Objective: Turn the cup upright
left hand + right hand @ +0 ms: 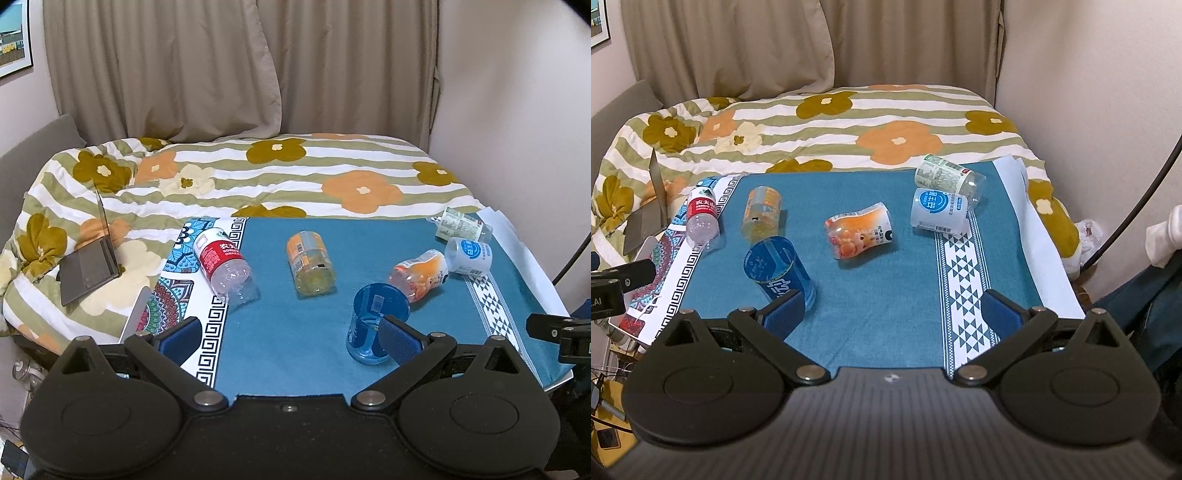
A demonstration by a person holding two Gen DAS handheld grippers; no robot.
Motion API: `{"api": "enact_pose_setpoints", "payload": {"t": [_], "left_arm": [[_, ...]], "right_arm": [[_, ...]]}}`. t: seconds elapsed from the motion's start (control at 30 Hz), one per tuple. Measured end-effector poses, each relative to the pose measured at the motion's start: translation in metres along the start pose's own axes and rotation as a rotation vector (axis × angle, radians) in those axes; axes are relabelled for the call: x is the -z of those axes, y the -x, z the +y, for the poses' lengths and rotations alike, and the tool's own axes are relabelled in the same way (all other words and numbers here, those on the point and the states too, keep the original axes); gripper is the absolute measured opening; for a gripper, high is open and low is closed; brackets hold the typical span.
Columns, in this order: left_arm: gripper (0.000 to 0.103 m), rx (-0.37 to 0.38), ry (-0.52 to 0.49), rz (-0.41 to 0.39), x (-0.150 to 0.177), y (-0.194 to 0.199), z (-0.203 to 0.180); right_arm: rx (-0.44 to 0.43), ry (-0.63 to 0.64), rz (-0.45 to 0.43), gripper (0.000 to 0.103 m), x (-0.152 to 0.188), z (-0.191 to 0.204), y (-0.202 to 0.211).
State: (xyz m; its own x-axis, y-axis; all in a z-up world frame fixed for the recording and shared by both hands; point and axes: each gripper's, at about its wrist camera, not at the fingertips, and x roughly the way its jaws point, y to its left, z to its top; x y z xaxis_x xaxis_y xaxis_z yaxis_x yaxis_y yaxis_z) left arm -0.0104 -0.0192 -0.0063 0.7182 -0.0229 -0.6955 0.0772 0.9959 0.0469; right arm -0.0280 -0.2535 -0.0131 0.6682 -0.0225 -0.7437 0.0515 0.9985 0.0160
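Observation:
A clear blue cup point(375, 321) stands mouth-up on the teal cloth point(288, 332), tilted a little; it also shows in the right wrist view point(777, 269). My left gripper point(291, 338) is open and empty, its right finger point(400, 341) in front of the cup's lower side. My right gripper point(894, 314) is open and empty, its left finger point(785, 312) in front of the cup's base. Whether either finger touches the cup I cannot tell.
Cut bottle cups lie on their sides: a red-label one point(223, 264), a yellow one point(310, 264), an orange one point(419, 275), a white-blue one point(469, 256), a green-label one point(460, 223). A laptop point(90, 254) sits on the flowered bedding point(258, 170) behind.

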Motion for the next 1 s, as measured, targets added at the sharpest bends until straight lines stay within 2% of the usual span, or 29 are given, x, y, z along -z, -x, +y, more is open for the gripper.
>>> {"api": "enact_pose_setpoints", "payload": {"t": [0.33,0.5,0.7,1.0], "left_arm": [[0.103,0.012,0.035,0.025,-0.0045,-0.007,0.0025],[0.103,0.058,0.059,-0.012,-0.0054,-0.0026,0.0054],[0.103,0.002,0.011,-0.032,-0.0071,-0.0009,0.0009],[0.103,-0.015,0.017,-0.029,-0.0087,-0.0057,0.004]], "right_arm": [[0.005,-0.007,-0.001,0.103,-0.0012,-0.0022,-0.0009],[0.005,-0.008,-0.001,0.103,-0.0017,-0.0029,-0.0015],[0.004,-0.008,0.0,0.103,-0.0019,-0.0031,-0.0017],[0.003,-0.009,0.002,0.103,-0.0026,-0.0036,-0.0027]]}}
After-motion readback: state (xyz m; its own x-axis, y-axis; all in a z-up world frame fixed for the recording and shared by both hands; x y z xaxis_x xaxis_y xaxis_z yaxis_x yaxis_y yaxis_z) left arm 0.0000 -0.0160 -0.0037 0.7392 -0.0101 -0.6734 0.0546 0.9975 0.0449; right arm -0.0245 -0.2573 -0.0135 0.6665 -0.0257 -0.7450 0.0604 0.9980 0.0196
